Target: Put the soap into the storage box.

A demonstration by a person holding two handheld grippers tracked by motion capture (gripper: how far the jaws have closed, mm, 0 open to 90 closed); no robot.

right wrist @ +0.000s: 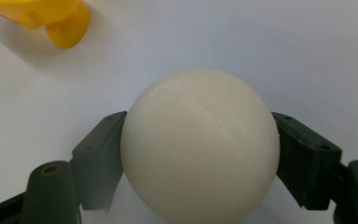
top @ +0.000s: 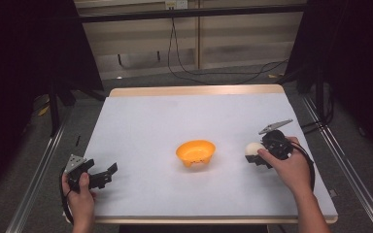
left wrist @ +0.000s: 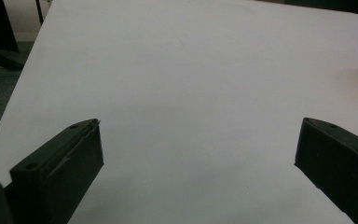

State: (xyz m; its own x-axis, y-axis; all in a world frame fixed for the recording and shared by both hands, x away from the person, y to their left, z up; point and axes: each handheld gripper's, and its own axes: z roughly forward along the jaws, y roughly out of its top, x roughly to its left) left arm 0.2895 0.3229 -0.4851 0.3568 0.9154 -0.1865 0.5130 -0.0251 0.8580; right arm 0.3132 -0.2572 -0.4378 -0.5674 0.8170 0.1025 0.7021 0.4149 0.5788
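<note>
A cream-white ball (right wrist: 199, 142) sits between the two black jaws of my right gripper (right wrist: 199, 154), which press on both of its sides. In the high view that ball (top: 252, 149) is at the tip of my right gripper (top: 256, 154), right of the orange bowl (top: 195, 152) in the middle of the table. The bowl's yellow-orange foot (right wrist: 67, 25) shows at the top left of the right gripper view. My left gripper (top: 108, 174) rests near the table's front left corner, its jaws wide apart over bare table (left wrist: 193, 140) with nothing between them.
The white table top (top: 189, 116) has a wooden rim. Metal rails (top: 342, 165) run along both sides, cables (top: 213, 73) lie on the floor behind, and dark curtains hang at left and right.
</note>
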